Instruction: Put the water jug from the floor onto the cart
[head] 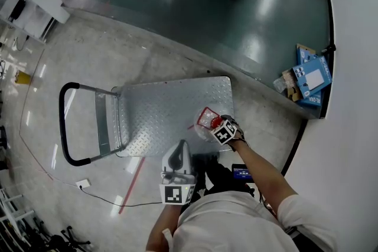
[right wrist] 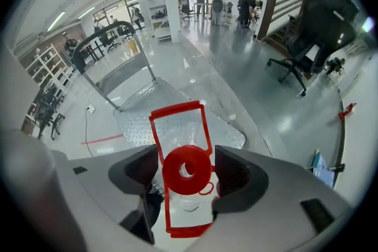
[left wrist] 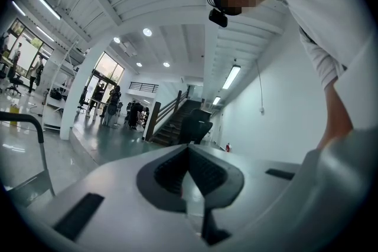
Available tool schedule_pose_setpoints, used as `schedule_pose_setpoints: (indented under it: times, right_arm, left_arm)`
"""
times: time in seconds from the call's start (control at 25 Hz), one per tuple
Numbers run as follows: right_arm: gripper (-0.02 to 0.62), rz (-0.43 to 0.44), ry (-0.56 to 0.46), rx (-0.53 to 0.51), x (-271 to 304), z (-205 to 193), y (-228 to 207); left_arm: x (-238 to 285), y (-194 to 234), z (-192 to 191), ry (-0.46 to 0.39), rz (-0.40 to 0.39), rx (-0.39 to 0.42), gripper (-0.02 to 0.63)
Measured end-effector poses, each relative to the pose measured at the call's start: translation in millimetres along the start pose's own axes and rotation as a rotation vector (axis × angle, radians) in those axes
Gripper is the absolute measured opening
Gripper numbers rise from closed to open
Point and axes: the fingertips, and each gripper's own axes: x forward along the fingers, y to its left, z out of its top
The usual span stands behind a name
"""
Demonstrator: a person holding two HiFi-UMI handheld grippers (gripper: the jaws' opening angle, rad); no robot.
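One diamond-plate steel cart [head: 165, 109] on pale concrete floor [head: 77, 50], open floor round its edges. My right gripper [right wrist: 186, 173] clamps clear red-capped water jug [right wrist: 180, 127] over deck's near corner. My left gripper [left wrist: 190, 180]: jaws together, empty.

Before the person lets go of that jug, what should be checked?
1. Right gripper clamped on the water jug: ok.
2. Jug over the cart deck: ok, but close to its corner.
3. Jug's base resting on the deck: cannot tell.
4. Deck bare around the jug: ok.
5. Left gripper shut on nothing, off the jug: ok.
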Motion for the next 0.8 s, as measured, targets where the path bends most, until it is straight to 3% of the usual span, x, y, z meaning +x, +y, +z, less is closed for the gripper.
schedule_pose_setpoints:
  times: [0.08,0.16,0.24,0.64,0.8]
  right_arm:
    - [0.287,-0.018,-0.068,0.026,-18.9,12.7,-2.2]
    - [0.097,-0.077,-0.162,0.052,-44.0,26.4,-9.0]
    - [0.024,-0.131,-0.259,0.067,-71.1,38.4,-14.4]
    - [0.012,-0.268,-0.816,0.213,-249.9,58.9,-10.9]
    - [0.012,-0.282,-0.922,0.254,-297.8,50.5,-1.8]
  left_arm:
    - [-1.9,-0.9,2.8,-0.007,-0.001,0.001,0.003]
    - [-3.7,-1.8,6.8,-0.015,-0.003,0.000,0.003]
    - [-5.5,-4.1,11.5,-0.024,-0.006,0.001,0.003]
    - [-14.2,-27.0,32.6,-0.077,-0.031,0.009,0.003]
    - [-15.1,-31.4,39.2,-0.091,-0.030,0.018,0.003]
